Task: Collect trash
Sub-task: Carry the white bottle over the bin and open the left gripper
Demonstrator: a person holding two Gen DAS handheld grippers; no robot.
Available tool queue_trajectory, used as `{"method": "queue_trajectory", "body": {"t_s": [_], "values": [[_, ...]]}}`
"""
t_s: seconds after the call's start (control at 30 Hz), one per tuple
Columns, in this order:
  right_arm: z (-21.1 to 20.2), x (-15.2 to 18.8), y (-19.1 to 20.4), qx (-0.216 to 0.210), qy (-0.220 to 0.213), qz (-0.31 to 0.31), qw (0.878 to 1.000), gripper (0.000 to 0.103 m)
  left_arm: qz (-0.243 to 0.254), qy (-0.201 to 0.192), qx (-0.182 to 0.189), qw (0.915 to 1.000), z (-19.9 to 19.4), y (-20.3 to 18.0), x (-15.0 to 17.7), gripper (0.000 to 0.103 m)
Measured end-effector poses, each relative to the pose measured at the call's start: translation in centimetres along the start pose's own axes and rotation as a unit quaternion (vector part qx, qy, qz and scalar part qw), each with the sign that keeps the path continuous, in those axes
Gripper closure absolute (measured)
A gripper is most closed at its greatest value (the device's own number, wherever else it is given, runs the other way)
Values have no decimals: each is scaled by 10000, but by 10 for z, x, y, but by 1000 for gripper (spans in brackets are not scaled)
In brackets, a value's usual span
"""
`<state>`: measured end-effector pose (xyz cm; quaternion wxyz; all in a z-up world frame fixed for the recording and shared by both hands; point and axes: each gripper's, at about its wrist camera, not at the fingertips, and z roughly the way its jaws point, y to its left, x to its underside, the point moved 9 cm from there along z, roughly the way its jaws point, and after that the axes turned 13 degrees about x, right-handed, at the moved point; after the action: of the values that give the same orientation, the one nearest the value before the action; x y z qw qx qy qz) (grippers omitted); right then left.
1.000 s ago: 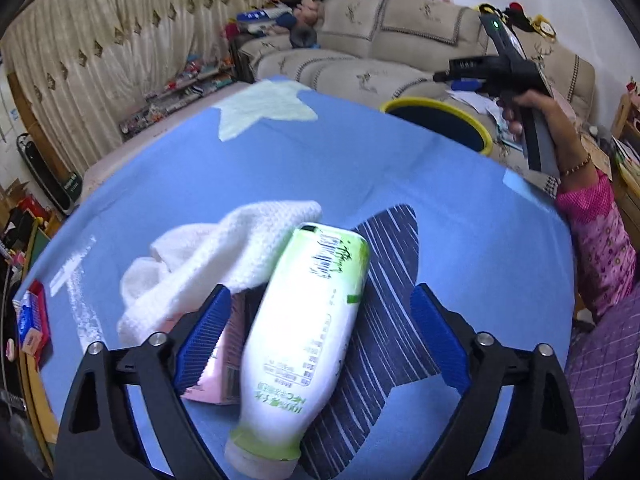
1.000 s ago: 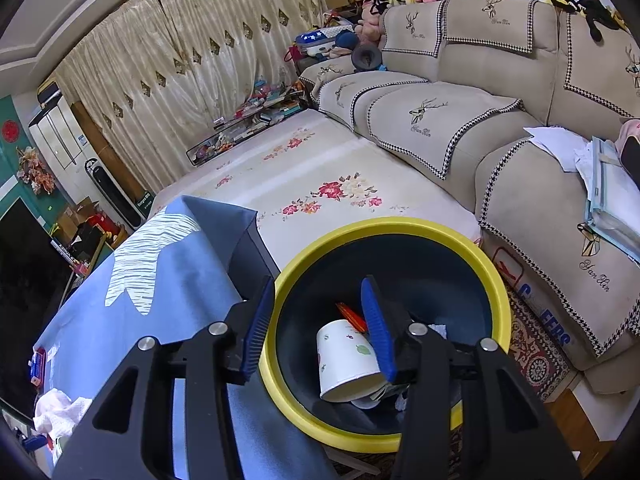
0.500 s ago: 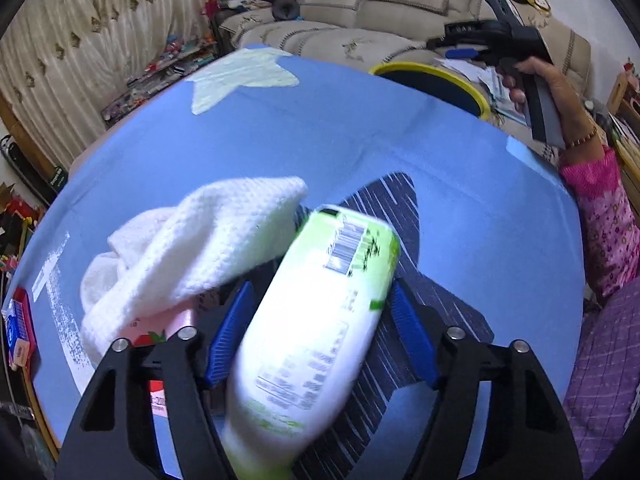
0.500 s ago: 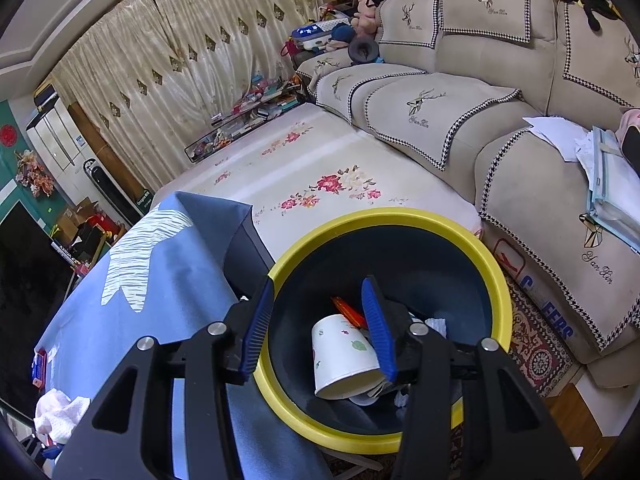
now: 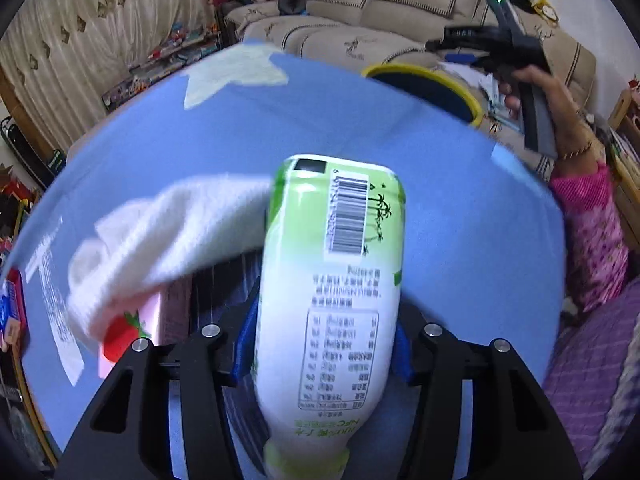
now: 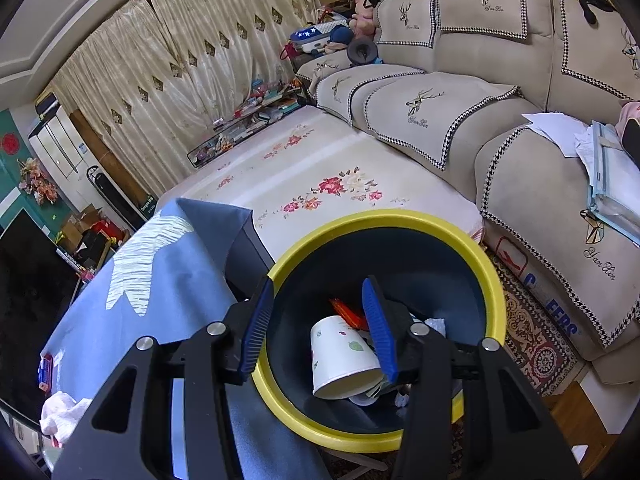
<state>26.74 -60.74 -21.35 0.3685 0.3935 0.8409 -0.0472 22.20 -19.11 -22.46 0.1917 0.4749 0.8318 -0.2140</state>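
Note:
My left gripper [image 5: 320,344] is shut on a white and green plastic bottle [image 5: 332,280], lifted above the blue tablecloth [image 5: 460,220]. A white cloth [image 5: 168,236] lies left of it over a pink carton [image 5: 132,328]. My right gripper [image 6: 316,332] is open and empty, hovering over the yellow-rimmed trash bin [image 6: 480,264]. Inside the bin lie a white paper cup [image 6: 340,360] and a red wrapper [image 6: 348,312]. The bin also shows in the left wrist view [image 5: 424,76], beyond the table's far edge, with the right gripper [image 5: 500,44] held above it.
A beige sofa [image 6: 460,92] stands behind the bin, with papers [image 6: 592,148] on it. A floral mat [image 6: 312,176] covers the floor. Curtains [image 6: 180,60] hang at the back. A small blue and red box [image 5: 10,312] sits at the table's left edge.
My left gripper has closed on the bottle and lifted it off the table, and the bottle has rolled to show its barcode. The right gripper has barely moved over the bin.

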Motion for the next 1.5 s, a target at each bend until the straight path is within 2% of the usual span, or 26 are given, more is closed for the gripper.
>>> {"method": "queue_trajectory", "body": {"t_s": [0.17, 0.43, 0.73, 0.97, 1.27, 1.5], "values": [[-14, -9, -13, -52, -157, 91, 9998, 59, 168, -272, 161, 9994, -10, -20, -44, 51], [-39, -28, -62, -12, -467, 394, 9981, 59, 368, -564, 544, 9962, 13, -47, -126, 52], [-52, -41, -132, 193, -674, 829, 9941, 59, 768, -583, 811, 9920, 71, -92, -233, 52], [-47, -39, -174, 387, -643, 1072, 9914, 59, 951, -451, 907, 9903, 131, -126, -296, 52], [-32, -31, -215, 567, -525, 1312, 9883, 59, 1031, -155, 963, 9899, 212, -157, -345, 52], [-21, -26, -226, 639, -430, 1367, 9876, 59, 997, 16, 963, 9903, 251, -161, -351, 52]]}}
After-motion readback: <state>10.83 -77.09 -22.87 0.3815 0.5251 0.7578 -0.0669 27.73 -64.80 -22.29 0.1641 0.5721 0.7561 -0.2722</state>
